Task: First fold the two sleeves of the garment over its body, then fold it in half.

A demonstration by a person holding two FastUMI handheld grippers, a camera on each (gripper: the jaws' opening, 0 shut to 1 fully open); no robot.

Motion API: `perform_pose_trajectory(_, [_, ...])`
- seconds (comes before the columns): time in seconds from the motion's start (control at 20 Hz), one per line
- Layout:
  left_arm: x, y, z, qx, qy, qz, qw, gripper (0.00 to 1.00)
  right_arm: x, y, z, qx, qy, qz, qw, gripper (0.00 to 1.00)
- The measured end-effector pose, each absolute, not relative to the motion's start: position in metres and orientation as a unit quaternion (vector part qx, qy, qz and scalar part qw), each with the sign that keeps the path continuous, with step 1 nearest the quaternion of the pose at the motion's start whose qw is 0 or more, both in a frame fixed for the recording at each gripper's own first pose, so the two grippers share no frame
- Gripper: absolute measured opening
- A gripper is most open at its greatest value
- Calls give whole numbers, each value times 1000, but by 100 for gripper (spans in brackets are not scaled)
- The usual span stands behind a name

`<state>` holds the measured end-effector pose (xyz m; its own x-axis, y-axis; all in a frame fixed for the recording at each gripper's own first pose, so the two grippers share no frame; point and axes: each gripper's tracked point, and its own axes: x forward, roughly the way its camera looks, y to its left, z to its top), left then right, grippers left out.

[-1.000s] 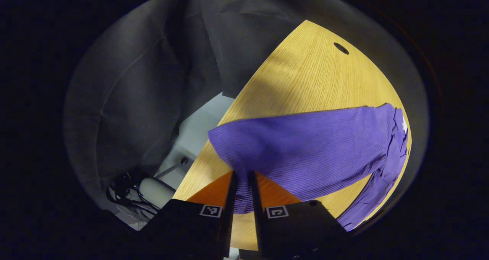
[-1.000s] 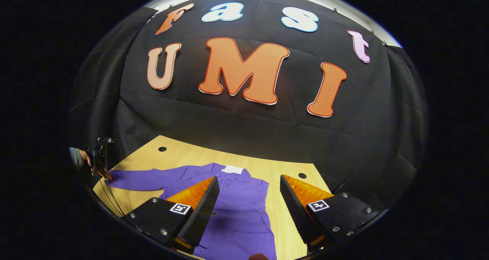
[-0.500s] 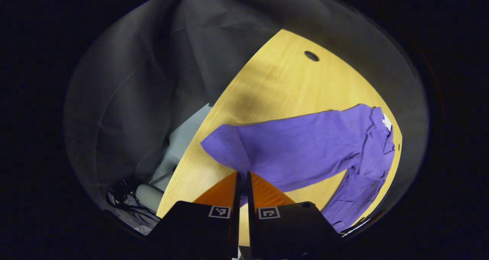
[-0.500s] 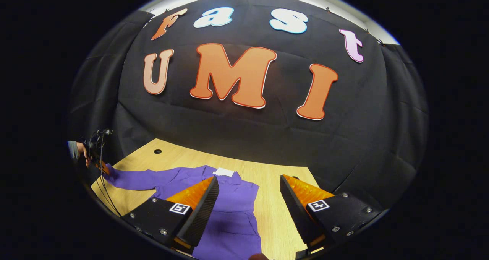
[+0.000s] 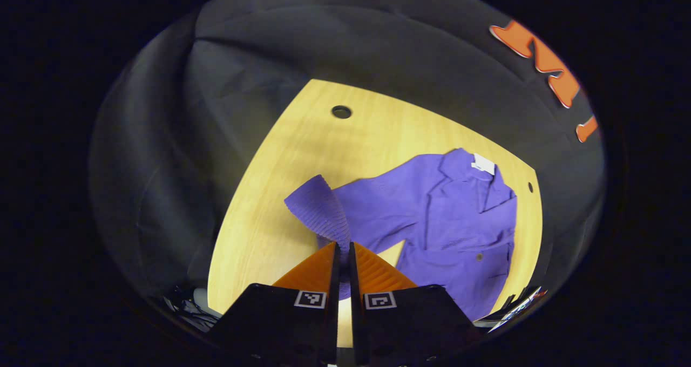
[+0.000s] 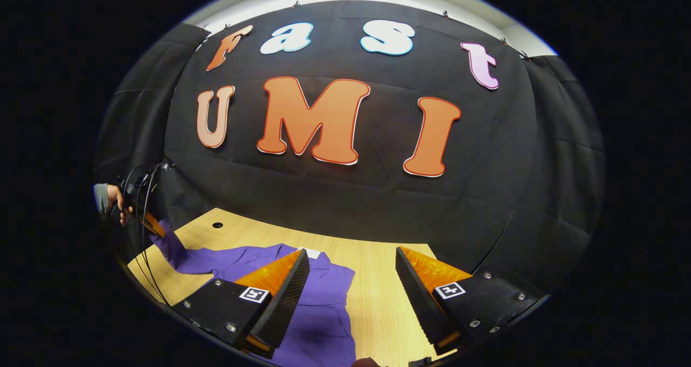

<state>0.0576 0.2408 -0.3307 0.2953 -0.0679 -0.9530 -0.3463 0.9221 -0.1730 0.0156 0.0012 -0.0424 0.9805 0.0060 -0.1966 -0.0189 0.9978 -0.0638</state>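
A purple button-up garment (image 5: 459, 226) with a white neck label lies on the wooden table (image 5: 280, 172). My left gripper (image 5: 343, 246) is shut on the ribbed cuff of its sleeve (image 5: 324, 213), which rises off the table toward the fingers. In the right gripper view, the garment (image 6: 324, 297) lies below my right gripper (image 6: 351, 256), which hovers open with nothing between its fingers. Far left in that view the left gripper (image 6: 154, 224), held by a hand (image 6: 113, 197), lifts the sleeve (image 6: 175, 248) upward.
The table has round cable holes near its back corners (image 5: 341, 111) (image 6: 217, 225). Black cloth hangs behind and to the sides. Bare wood (image 6: 378, 297) lies right of the garment. Cables trail from the left gripper (image 6: 143, 259).
The left gripper has lifted the sleeve cuff off the table and swung toward the garment's body, bringing collar and buttons into its view. The right gripper stayed open, tilting up slightly.
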Motion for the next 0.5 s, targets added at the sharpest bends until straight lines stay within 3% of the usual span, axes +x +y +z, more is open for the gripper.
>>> perform_pose_trajectory(0.5, [149,106,-283,-104,573,-34,812,12,0,-35,-58,-38,104,-13,994,95])
